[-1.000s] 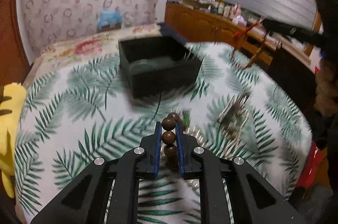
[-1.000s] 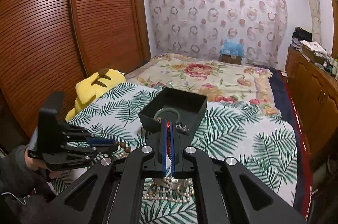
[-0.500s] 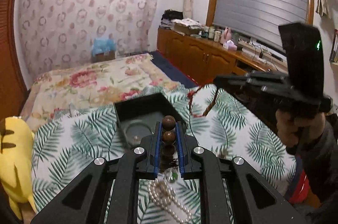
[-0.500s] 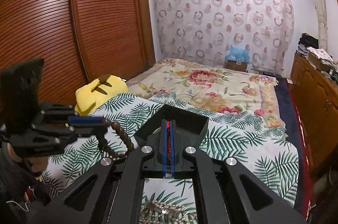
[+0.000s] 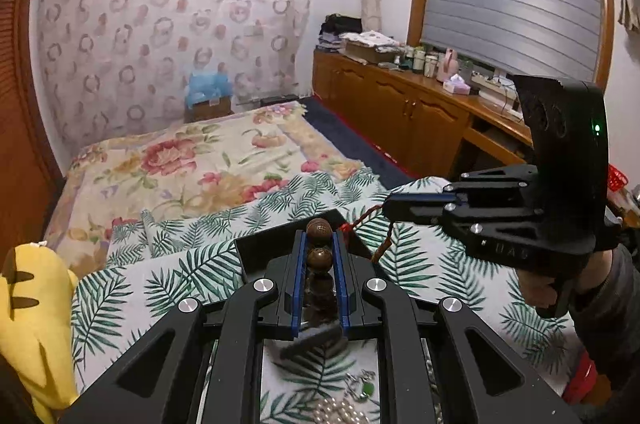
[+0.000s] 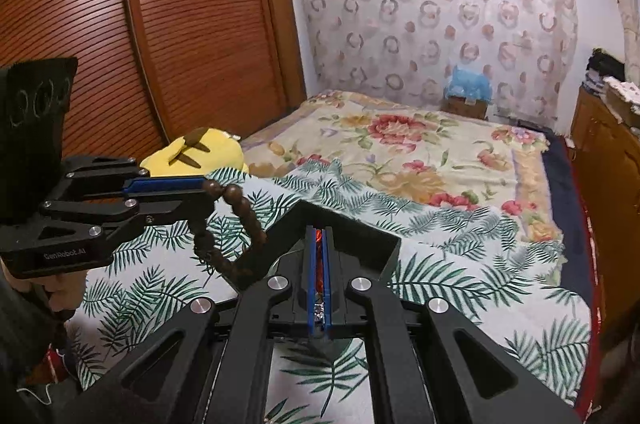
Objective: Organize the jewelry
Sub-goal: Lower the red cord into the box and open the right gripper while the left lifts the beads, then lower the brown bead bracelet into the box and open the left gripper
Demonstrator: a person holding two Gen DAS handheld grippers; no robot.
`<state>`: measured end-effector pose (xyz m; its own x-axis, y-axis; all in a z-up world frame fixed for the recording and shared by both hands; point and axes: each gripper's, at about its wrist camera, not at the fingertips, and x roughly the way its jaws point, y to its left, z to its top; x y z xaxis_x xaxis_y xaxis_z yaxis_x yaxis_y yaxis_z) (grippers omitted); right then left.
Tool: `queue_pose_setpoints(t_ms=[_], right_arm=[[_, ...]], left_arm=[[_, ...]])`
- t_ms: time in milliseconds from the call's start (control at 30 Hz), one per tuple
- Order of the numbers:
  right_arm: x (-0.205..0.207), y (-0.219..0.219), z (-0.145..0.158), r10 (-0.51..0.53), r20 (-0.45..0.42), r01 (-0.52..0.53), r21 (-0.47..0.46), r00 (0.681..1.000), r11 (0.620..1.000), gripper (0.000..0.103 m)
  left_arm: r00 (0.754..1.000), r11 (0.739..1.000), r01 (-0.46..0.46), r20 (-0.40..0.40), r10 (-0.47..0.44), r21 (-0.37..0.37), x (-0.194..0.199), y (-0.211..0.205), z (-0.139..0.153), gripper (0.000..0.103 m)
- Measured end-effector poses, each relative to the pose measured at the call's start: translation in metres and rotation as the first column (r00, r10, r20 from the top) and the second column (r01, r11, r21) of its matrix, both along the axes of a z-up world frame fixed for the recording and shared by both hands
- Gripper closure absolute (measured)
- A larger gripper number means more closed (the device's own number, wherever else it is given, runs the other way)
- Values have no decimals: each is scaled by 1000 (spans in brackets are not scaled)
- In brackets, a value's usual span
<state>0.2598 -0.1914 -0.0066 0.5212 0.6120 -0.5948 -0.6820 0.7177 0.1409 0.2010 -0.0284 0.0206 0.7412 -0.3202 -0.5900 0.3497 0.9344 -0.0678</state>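
My left gripper (image 5: 319, 236) is shut on a string of brown wooden beads (image 5: 319, 258). In the right wrist view the left gripper (image 6: 206, 192) comes in from the left, and the bead string (image 6: 244, 218) hangs from it in a loop down to the near corner of the black box (image 6: 360, 240). My right gripper (image 6: 319, 238) is shut on a thin red cord (image 6: 319, 256). In the left wrist view the right gripper (image 5: 386, 204) enters from the right with the red cord (image 5: 360, 220) trailing from its tips. The black box (image 5: 256, 252) lies just beyond both grippers, largely hidden behind them.
A pearl strand (image 5: 340, 412) and a small green pendant (image 5: 366, 388) lie on the palm-leaf cloth (image 5: 168, 280) below the left gripper. A yellow plush toy (image 6: 200, 154) sits at the cloth's left edge. A floral bed (image 6: 400, 144) lies beyond, and wooden cabinets (image 5: 400, 112) stand on the right.
Both grippers have risen and moved toward the black box, carrying the bead string off the cloth. The pearls have slid to the bottom of the left wrist view.
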Motion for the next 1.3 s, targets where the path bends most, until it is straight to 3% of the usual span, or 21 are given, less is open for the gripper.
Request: queue_pose_setpoints(t_ms=[167, 233, 267, 800, 1167, 1233, 1300], right_arm=[[15, 9, -20, 8, -36, -9, -27, 999, 1000, 98], [19, 10, -26, 9, -47, -10, -25, 999, 1000, 84], [20, 9, -28, 13, -50, -14, -23, 999, 1000, 83], [13, -9, -34, -10, -44, 9, -32, 999, 999, 83], [-19, -33, -29, -50, -28, 49, -27, 998, 998, 83], [-30, -40, -28, -58, -22, 58, -22, 998, 998, 83], [-41, -48, -28, -69, -23, 69, -13, 997, 998, 83]], left_arm=[[999, 1000, -13, -31, 13, 6, 18, 1, -14, 91], [999, 1000, -14, -43, 14, 8, 25, 0, -19, 91], [999, 1000, -15, -49, 15, 10, 28, 0, -22, 91], [997, 1000, -7, -77, 9, 30, 51, -7, -37, 91], [996, 999, -19, -90, 24, 47, 47, -9, -40, 91], [996, 999, -21, -84, 25, 47, 40, -9, -39, 89], [997, 999, -24, -75, 28, 47, 28, -8, -39, 81]])
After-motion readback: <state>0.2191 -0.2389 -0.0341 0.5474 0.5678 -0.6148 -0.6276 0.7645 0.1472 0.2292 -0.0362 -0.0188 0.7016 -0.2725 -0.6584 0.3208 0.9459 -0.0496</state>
